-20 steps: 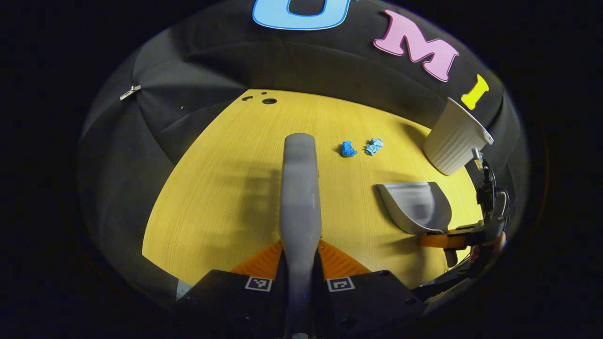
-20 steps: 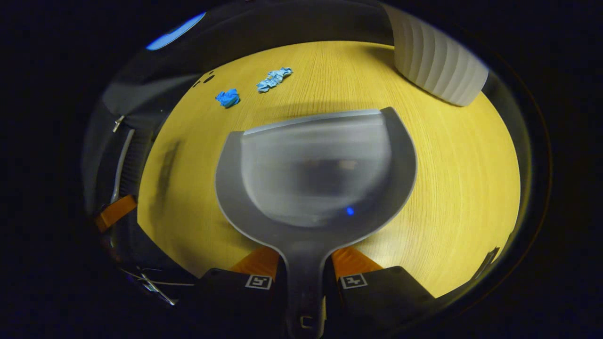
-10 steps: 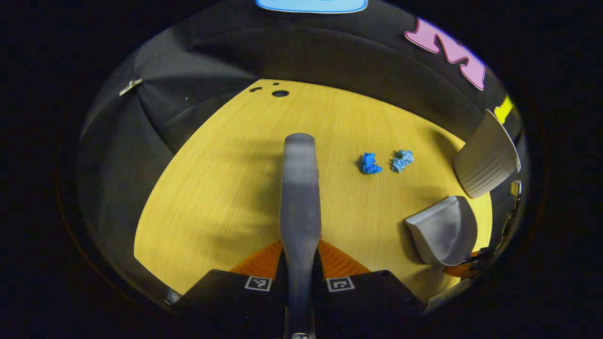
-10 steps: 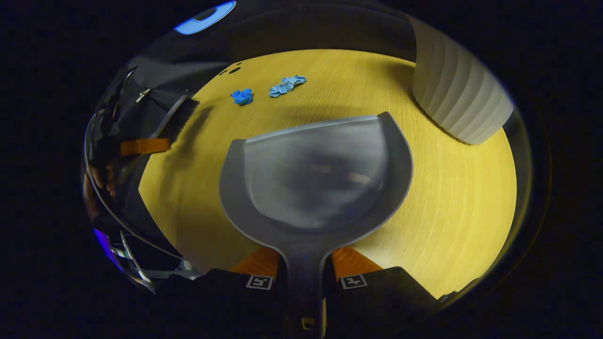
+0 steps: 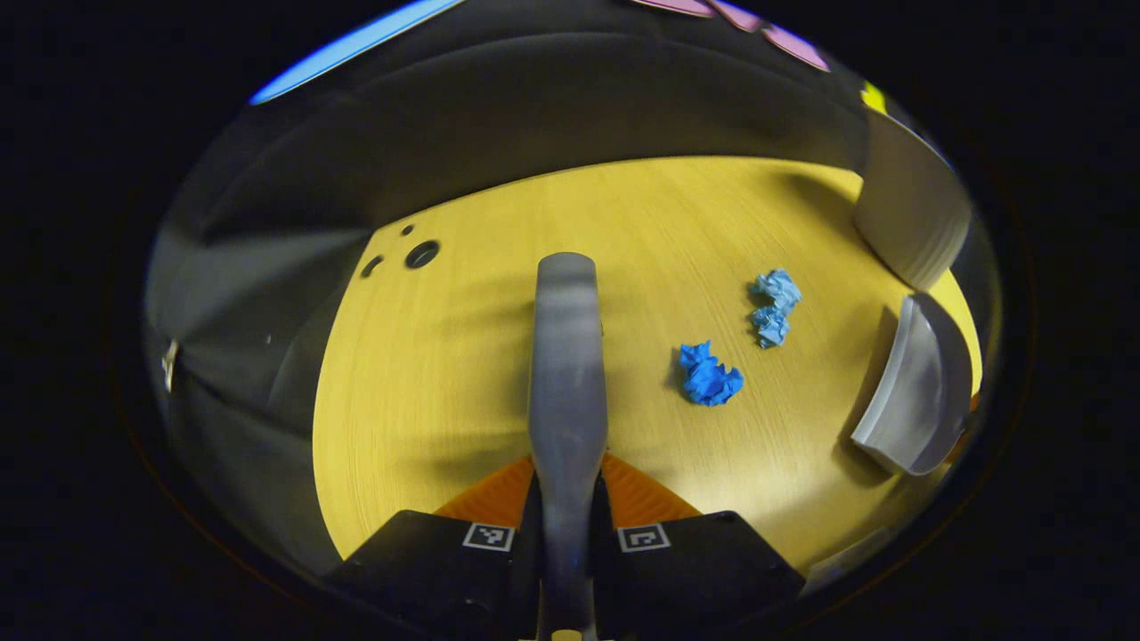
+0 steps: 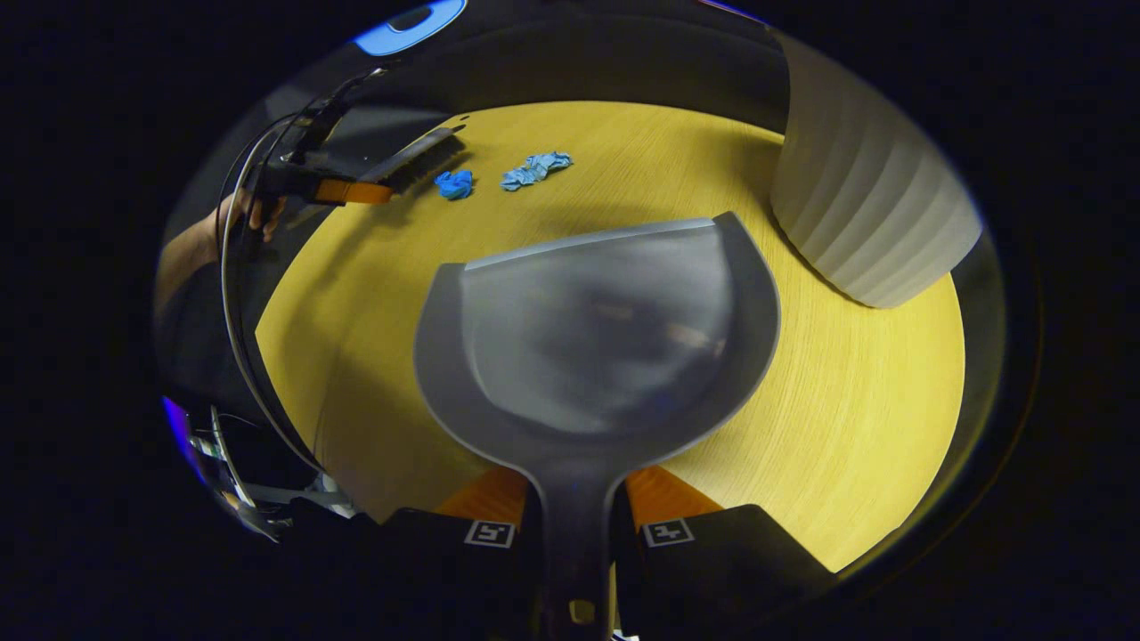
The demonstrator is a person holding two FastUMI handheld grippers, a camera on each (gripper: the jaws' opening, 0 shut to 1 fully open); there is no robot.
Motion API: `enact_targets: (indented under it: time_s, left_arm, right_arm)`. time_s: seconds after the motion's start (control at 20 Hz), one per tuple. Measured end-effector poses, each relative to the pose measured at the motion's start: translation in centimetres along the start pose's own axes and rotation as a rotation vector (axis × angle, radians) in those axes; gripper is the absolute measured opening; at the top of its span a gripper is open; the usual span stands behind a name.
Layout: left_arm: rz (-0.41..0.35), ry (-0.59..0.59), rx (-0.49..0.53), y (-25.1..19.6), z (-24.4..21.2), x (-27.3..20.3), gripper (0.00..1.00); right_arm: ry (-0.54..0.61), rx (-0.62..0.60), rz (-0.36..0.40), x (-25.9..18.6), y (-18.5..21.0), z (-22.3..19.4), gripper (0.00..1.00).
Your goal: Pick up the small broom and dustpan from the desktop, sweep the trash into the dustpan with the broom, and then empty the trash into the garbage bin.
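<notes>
My left gripper (image 5: 567, 485) is shut on the grey broom (image 5: 566, 356), which runs straight ahead over the yellow desktop (image 5: 463, 356). Right of the broom lie a dark blue paper wad (image 5: 709, 377) and a paler blue wad (image 5: 773, 303). In the right gripper view my right gripper (image 6: 575, 490) is shut on the handle of the grey dustpan (image 6: 597, 329), held just above the desktop (image 6: 855, 392). Far off at the upper left there, the left gripper (image 6: 352, 190) holds the broom (image 6: 414, 158) next to the dark wad (image 6: 454, 183) and the pale wad (image 6: 534, 169). The dustpan (image 5: 913, 387) also appears at the right edge of the left gripper view.
A white ribbed garbage bin (image 6: 868, 205) stands at the back right of the desktop, seen too in the left gripper view as the bin (image 5: 908, 209). Small holes (image 5: 420, 254) mark the desktop's far left corner. A hand (image 6: 249, 209) and cables lie at the left edge.
The left gripper swung with the broom toward the wads, which now sit closer on its right. The dustpan slid further to the edge of that view. The right gripper barely moved.
</notes>
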State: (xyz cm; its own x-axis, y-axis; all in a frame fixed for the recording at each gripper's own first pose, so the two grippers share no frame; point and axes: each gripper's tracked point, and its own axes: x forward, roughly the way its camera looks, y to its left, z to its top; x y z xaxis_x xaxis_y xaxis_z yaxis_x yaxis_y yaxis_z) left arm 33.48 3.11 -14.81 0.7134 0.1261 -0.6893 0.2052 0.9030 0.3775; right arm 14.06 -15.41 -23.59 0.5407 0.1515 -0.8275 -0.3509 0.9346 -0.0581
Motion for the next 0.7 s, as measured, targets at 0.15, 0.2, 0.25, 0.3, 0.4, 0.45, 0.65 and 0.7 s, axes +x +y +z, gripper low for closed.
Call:
enact_targets:
  time_s: [0.15, 0.2, 0.25, 0.3, 0.4, 0.45, 0.65, 0.7]
  left_arm:
    - [-0.014, -0.006, 0.142, -1.4, 2.0, 1.8, 0.31]
    - [-0.010, -0.007, 0.184, -1.6, 2.7, 2.2, 0.28]
    - [-0.019, -0.011, 0.224, -2.2, 3.2, 2.4, 0.31]
    - [-0.035, -0.014, 0.263, -2.8, 3.7, 2.6, 0.28]
    - [-0.067, -0.010, 0.337, -4.3, 4.3, 2.6, 0.24]
    - [-0.089, -0.011, 0.369, -5.2, 4.5, 2.6, 0.28]
    - [-0.202, -0.015, 0.501, -8.7, 5.2, 2.4, 0.28]
    - [-0.231, -0.009, 0.535, -9.6, 5.2, 2.3, 0.28]
  right_arm:
    - [0.018, -0.039, 0.023, 0.3, 0.0, -0.3, 0.37]
    - [0.023, -0.040, 0.037, 0.2, 0.3, -0.4, 0.37]
    - [0.027, -0.038, 0.047, 0.2, 0.3, -0.4, 0.37]
    - [0.034, -0.036, 0.052, 0.3, 0.2, -0.4, 0.37]
    - [0.039, -0.035, 0.059, 0.1, 0.1, -0.4, 0.37]
    - [0.034, -0.040, 0.064, 0.0, 0.1, -0.2, 0.37]
    - [0.054, -0.079, 0.088, 0.1, 0.1, -0.2, 0.37]
    - [0.059, -0.080, 0.093, 0.1, 0.2, -0.2, 0.37]
